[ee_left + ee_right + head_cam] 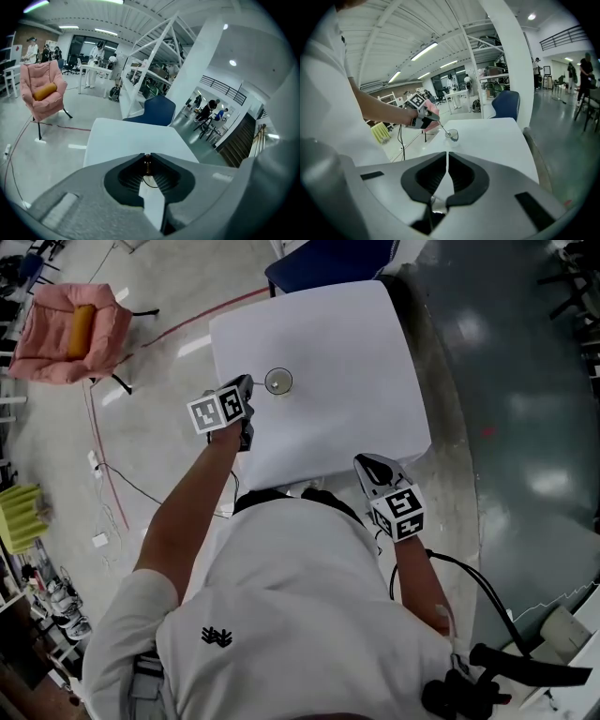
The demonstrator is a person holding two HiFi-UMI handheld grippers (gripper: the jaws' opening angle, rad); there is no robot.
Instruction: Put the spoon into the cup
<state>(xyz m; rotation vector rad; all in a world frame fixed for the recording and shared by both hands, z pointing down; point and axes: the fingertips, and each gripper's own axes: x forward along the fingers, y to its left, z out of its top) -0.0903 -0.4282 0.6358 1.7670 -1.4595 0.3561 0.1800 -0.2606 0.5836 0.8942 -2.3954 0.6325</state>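
A small clear glass cup (278, 382) stands on the white table (356, 362), toward its far left side. My left gripper (247, 384) is just left of the cup, shut on the thin metal spoon (442, 128). In the right gripper view the spoon slants down from the left gripper (435, 119), and its bowl end is at the rim of the cup (453, 136). In the left gripper view the spoon handle (147, 162) shows between the closed jaws of the left gripper (147, 157). My right gripper (373, 468) hovers at the table's near right corner, shut and empty, also seen in its own view (447, 157).
A blue chair (328, 263) stands at the table's far edge. A pink armchair (75, 329) with an orange cushion sits on the floor to the left, with cables (112, 484) trailing nearby. People and desks are far off in the hall.
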